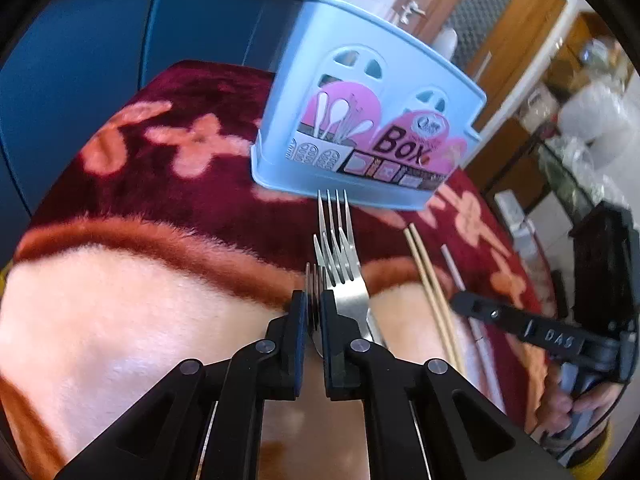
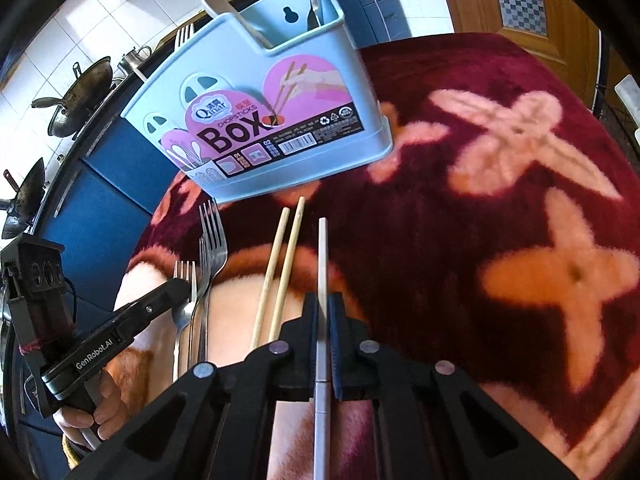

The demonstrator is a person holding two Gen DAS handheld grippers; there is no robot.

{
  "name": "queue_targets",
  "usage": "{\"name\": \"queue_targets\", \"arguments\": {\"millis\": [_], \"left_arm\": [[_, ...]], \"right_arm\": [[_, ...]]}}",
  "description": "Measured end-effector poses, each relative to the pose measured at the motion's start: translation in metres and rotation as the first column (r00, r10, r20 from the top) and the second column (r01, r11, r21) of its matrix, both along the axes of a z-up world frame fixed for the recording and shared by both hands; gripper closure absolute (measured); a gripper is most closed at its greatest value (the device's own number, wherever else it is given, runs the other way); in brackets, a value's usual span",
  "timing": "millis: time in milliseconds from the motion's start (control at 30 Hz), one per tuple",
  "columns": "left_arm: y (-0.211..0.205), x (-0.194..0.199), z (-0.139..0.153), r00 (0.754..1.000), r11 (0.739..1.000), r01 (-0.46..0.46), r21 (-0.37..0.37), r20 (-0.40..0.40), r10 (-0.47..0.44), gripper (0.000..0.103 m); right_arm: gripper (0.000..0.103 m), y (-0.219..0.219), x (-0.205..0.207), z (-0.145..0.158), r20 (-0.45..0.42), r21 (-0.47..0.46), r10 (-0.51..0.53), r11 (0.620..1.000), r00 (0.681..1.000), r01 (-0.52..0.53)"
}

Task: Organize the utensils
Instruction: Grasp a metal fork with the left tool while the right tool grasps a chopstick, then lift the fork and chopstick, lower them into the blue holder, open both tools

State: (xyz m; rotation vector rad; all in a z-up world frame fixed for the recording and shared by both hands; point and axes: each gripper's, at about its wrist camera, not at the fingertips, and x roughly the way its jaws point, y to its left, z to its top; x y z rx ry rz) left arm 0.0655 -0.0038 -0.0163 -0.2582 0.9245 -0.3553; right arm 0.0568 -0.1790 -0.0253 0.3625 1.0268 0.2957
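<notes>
The left gripper [image 1: 314, 308] was pinched nearly shut on a steel fork [image 1: 313, 280], held on edge, its long axis running straight ahead with the tines aimed at the blue chopsticks box [image 1: 360, 92]. Just right of those tongs lay two more forks [image 1: 340, 248], overlapping, tines likewise toward the box.

The right gripper [image 2: 323, 312] was clamped on a pale grey chopstick [image 2: 322, 256], gripped partway along; its tip pointed forward at the box and its thicker end ran back under the tongs and out of frame. Just left of it, two bamboo chopsticks [image 2: 280, 264] lay side by side on the plush red flowered blanket [image 2: 500, 200], roughly parallel, their near ends hidden behind the left finger.

The box stood ahead of both tongs, a spoon [image 2: 228, 14] leaning in its tall compartment. Another utensil there was cut off at the top, and a fork [image 2: 183, 38] behind the box showed only its tines.
</notes>
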Motion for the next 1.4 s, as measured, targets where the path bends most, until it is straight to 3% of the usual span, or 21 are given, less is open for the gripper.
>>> {"name": "queue_targets", "arguments": {"millis": [367,633,1000,1400], "left_arm": [[0.0,-0.002,0.005,1.0,1.0,0.003,0.005,0.012,-0.003,0.1],[0.0,-0.019,0.04,0.992,1.0,-0.015,-0.008,0.124,0.016,0.102],[0.005,-0.033,0.094,0.955,0.998,-0.04,-0.047,0.293,0.052,0.102],[0.007,-0.019,0.154,0.896,0.996,-0.074,-0.047,0.435,0.087,0.102]], "right_arm": [[0.096,0.011,0.012,-0.004,-0.029,-0.032,0.043,0.999,0.999,-0.044],[0.096,0.009,0.008,0.0,-0.006,-0.05,0.064,0.997,0.998,-0.064],[0.097,-0.006,-0.023,0.037,0.198,0.058,0.035,0.997,0.98,-0.048],[0.097,-0.019,-0.035,0.095,0.423,0.031,-0.028,0.999,0.906,0.016]]}}
